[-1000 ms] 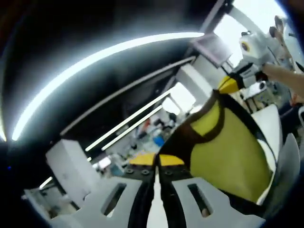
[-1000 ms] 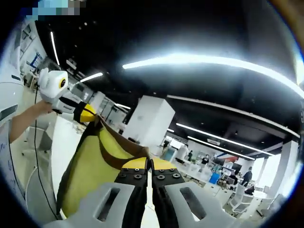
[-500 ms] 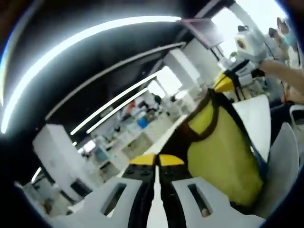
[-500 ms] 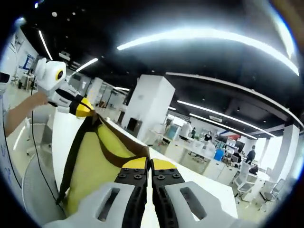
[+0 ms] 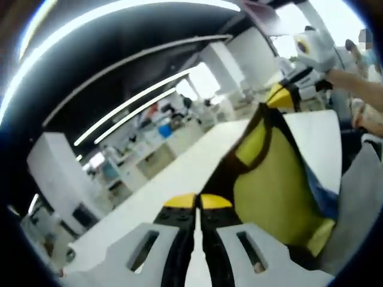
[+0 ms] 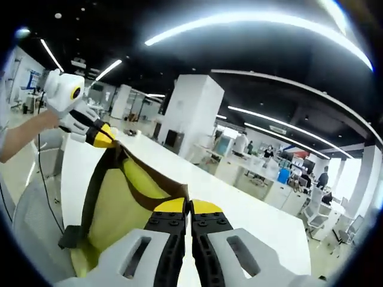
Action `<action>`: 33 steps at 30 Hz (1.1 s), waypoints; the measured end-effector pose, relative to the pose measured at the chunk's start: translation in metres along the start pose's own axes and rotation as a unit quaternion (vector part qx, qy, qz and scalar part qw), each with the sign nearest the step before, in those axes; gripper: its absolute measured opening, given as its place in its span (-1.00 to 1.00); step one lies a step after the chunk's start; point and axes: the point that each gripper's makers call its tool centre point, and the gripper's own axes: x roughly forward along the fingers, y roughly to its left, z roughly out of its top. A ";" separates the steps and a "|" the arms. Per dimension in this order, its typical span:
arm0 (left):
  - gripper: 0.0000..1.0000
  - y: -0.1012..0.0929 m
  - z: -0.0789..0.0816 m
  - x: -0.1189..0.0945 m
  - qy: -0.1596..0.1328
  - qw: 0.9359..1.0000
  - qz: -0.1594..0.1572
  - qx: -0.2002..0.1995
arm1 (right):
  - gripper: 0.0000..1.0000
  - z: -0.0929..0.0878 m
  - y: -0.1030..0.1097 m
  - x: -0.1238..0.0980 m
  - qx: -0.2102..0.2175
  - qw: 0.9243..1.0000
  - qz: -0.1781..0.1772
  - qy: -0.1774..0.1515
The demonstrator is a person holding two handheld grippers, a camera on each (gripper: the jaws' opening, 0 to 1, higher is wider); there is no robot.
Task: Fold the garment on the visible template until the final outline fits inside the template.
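Note:
A yellow garment (image 5: 275, 191) with dark brown trim hangs stretched in the air between both grippers. My left gripper (image 5: 197, 203) is shut on one top corner of it; in that view my right gripper (image 5: 281, 95) pinches the other corner at the upper right. In the right gripper view the garment (image 6: 114, 203) hangs at the lower left, my right gripper (image 6: 188, 208) is shut on its brown edge, and the left gripper (image 6: 102, 136) holds the far corner. A white table (image 6: 239, 215) lies beneath and beyond it. No template is discernible.
A person's arm (image 6: 24, 140) holds the left gripper. A grey chair back (image 6: 30, 239) stands under the garment. Behind are a white pillar (image 6: 191, 119), desks, several people and ceiling light strips (image 6: 251, 24).
Both views have tilted downward, so less ceiling and more white table shows. The garment stays held taut between the two shut grippers, now lower over the table.

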 end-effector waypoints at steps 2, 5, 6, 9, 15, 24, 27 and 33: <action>-1.00 0.000 -0.008 0.010 0.007 1.000 -0.008 -0.011 | -0.97 -0.009 -0.002 0.009 0.000 1.000 0.005 0.012; -1.00 0.002 -0.019 0.024 0.019 1.000 -0.012 -0.015 | -0.97 -0.017 -0.004 0.021 0.000 1.000 0.011 0.018; -1.00 0.002 -0.022 0.028 0.023 0.999 -0.015 -0.018 | -0.97 -0.020 -0.005 0.024 0.002 1.000 0.012 0.021; -1.00 0.001 -0.033 0.043 0.035 0.999 -0.022 -0.024 | -0.97 -0.033 -0.008 0.036 0.011 0.999 0.015 0.031; -1.00 -0.002 -0.048 0.063 0.049 0.997 -0.035 -0.041 | -0.97 -0.054 -0.012 0.050 0.016 0.998 0.022 0.049; -1.00 -0.001 -0.074 0.095 0.072 0.995 -0.042 -0.063 | -0.97 -0.079 -0.020 0.076 0.036 0.997 0.031 0.062; -1.00 0.000 -0.085 0.109 0.078 0.993 -0.041 -0.085 | -0.97 -0.091 -0.024 0.090 0.035 0.996 0.032 0.072; -1.00 0.000 -0.105 0.131 0.099 0.990 -0.046 -0.091 | -0.97 -0.112 -0.030 0.114 0.042 0.995 0.034 0.088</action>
